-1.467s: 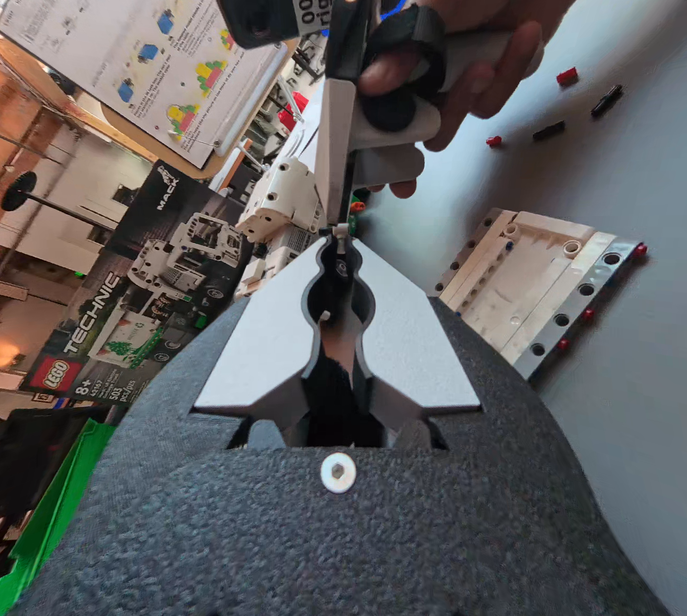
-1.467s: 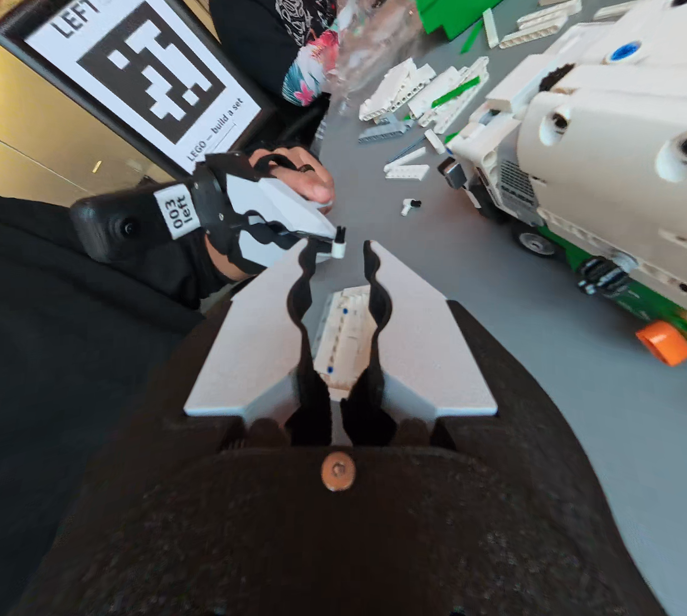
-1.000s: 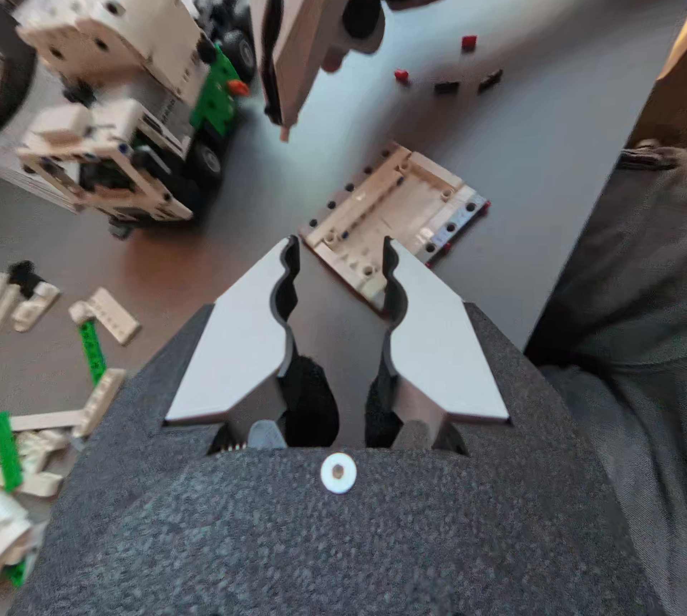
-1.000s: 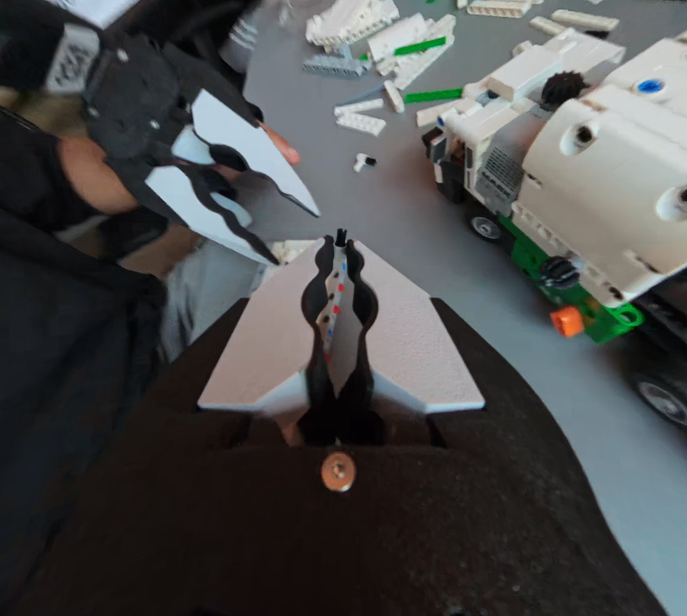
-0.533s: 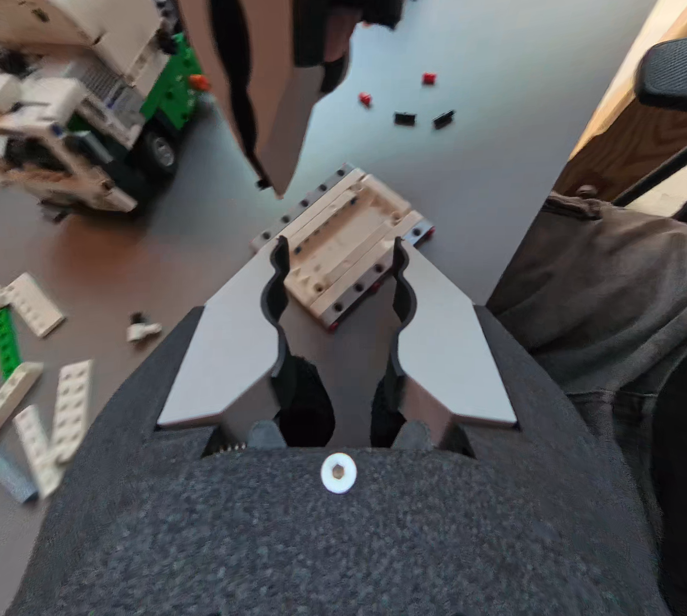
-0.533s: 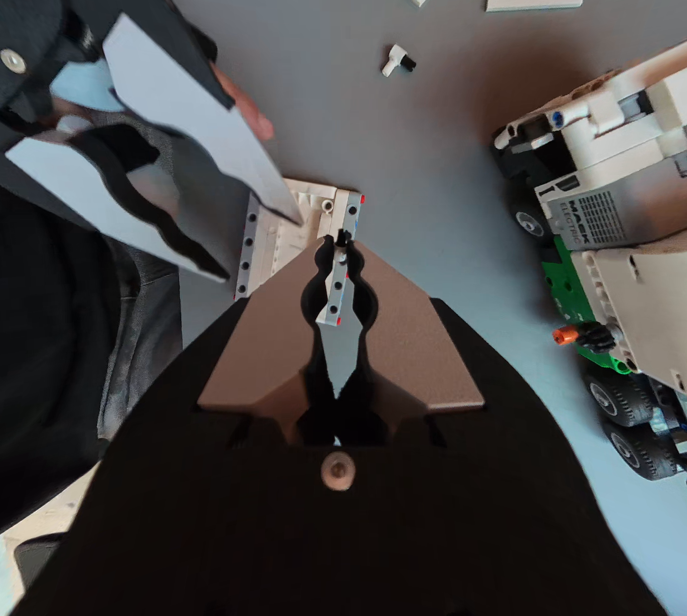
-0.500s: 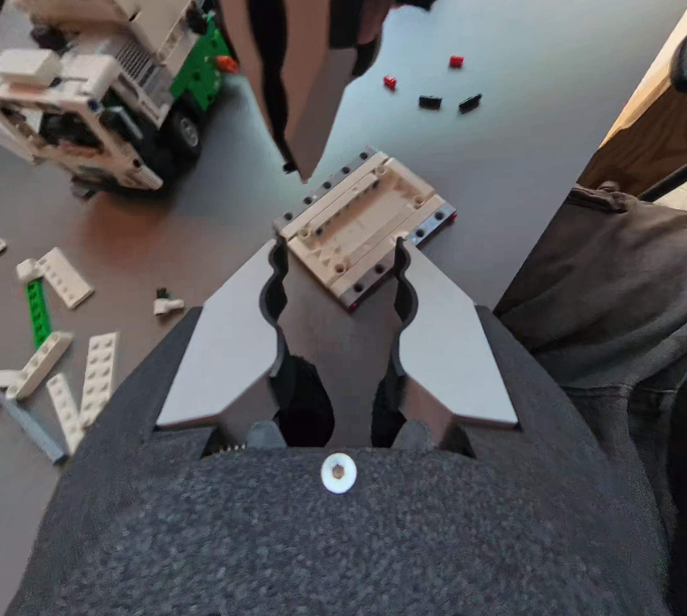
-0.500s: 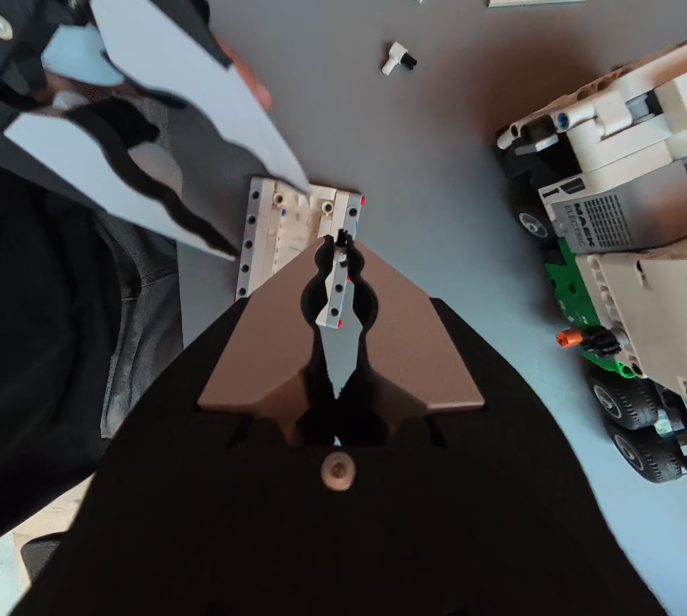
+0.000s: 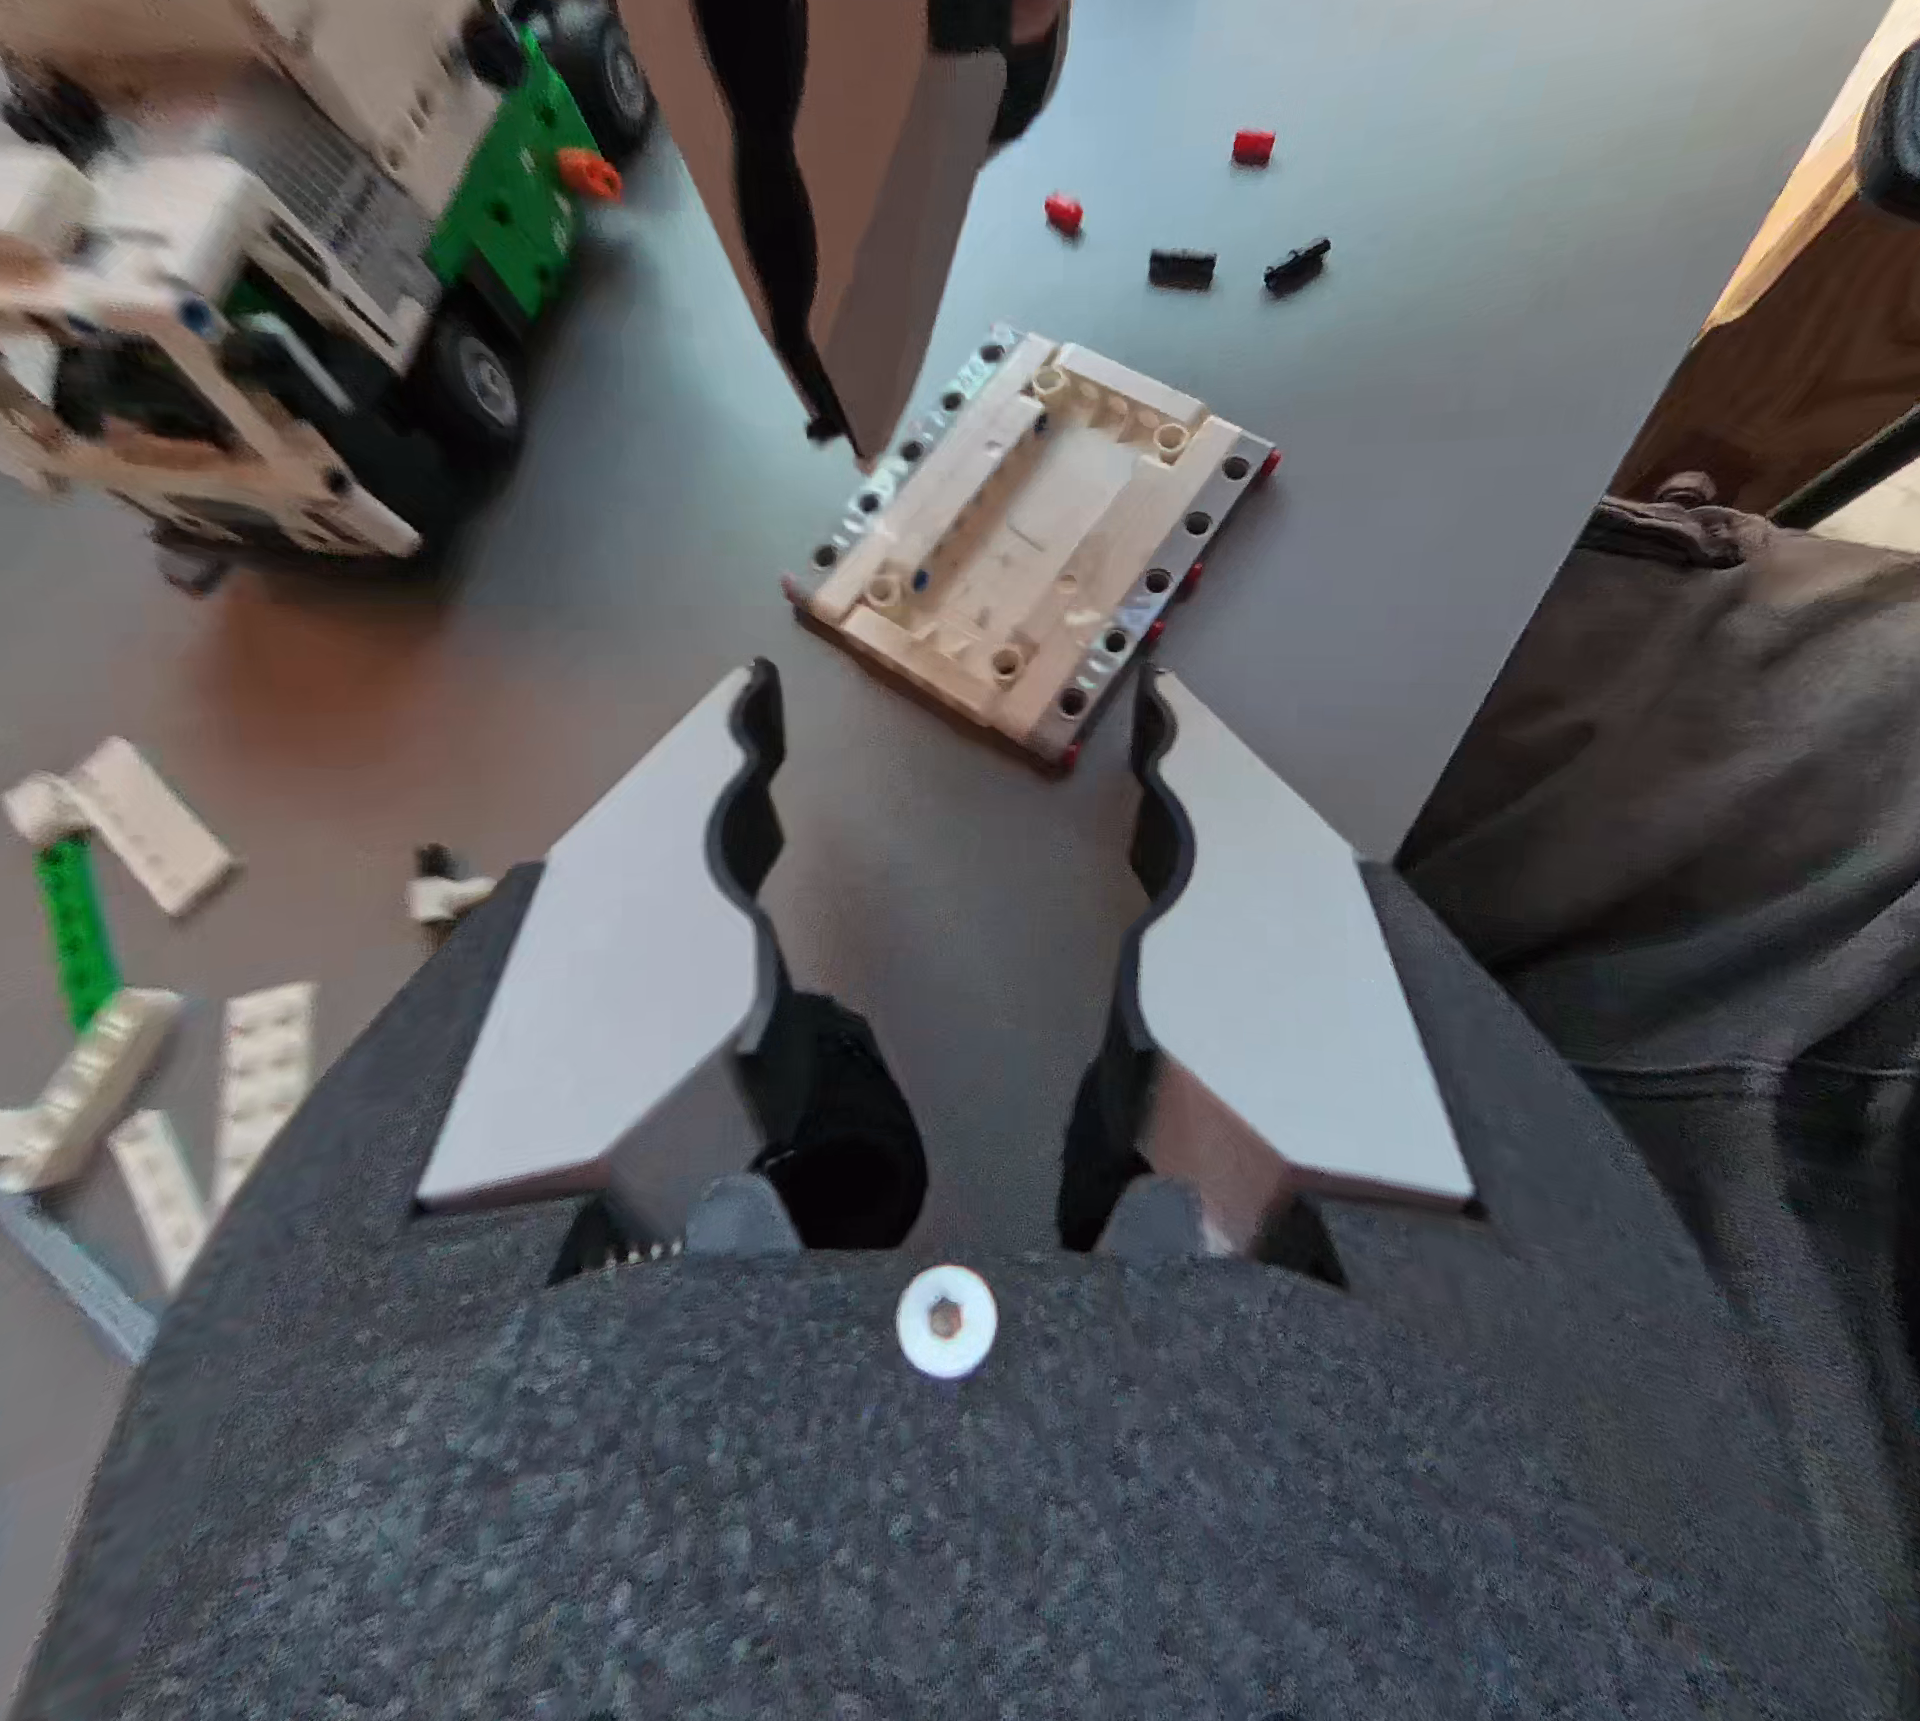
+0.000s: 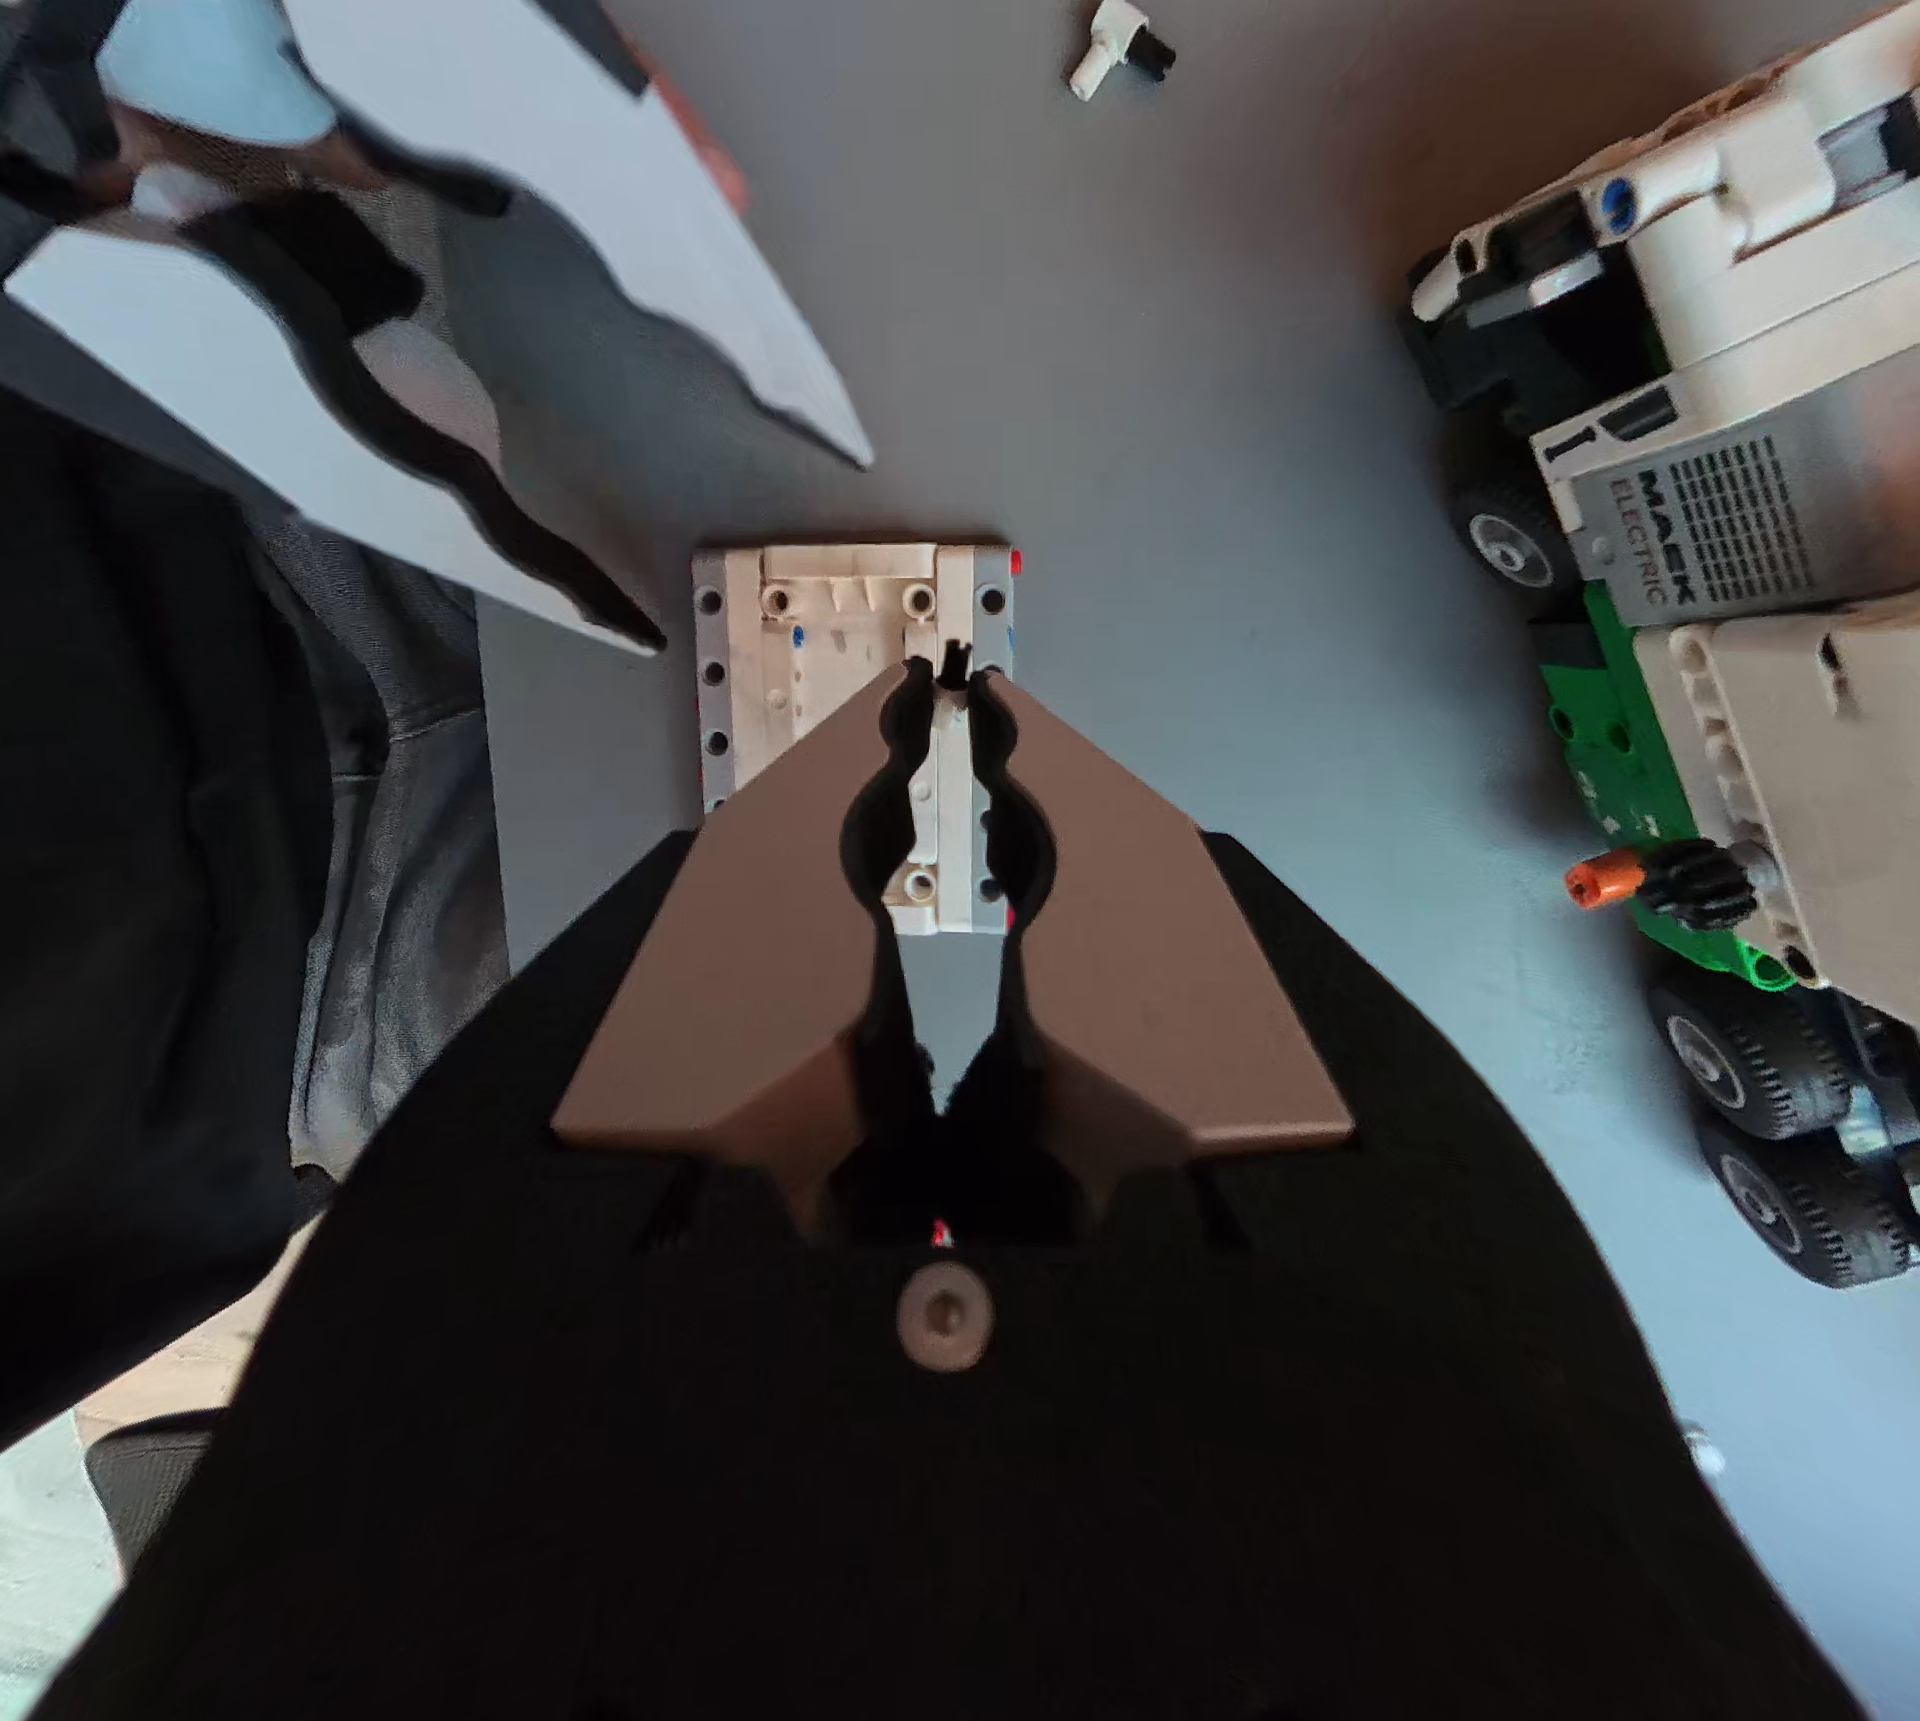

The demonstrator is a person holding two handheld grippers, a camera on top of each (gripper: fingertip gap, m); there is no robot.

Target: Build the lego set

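Observation:
A flat white panel assembly with grey holed side beams point(image 9: 1039, 528) lies on the grey table near its front edge; it also shows in the right wrist view point(image 10: 821, 632). My right gripper point(image 10: 948, 679) is shut on a small white connector with a black pin point(image 10: 951, 669), held just above the panel's right beam. In the left wrist view it hangs tip-down point(image 9: 831, 424) over the panel's far corner. My left gripper point(image 9: 954, 684) is open and empty, just short of the panel's near edge. It shows at the upper left of the right wrist view point(image 10: 758, 549).
A white and green truck model point(image 9: 260, 269) point(image 10: 1714, 528) stands beside the panel. Loose white plates point(image 9: 156, 830), a green beam point(image 9: 68, 933) and a small white-black connector point(image 9: 442, 887) point(image 10: 1117, 45) lie nearby. Red and black pins point(image 9: 1179, 269) lie beyond. A person's grey-clad lap point(image 9: 1662, 840) is at the table edge. The left gripper's tips are roughly 5 cm from the right gripper's.
My left gripper let go of the small connector and opened wide. My right gripper shut on it and carried it down over the panel. Both views swung down toward the table.

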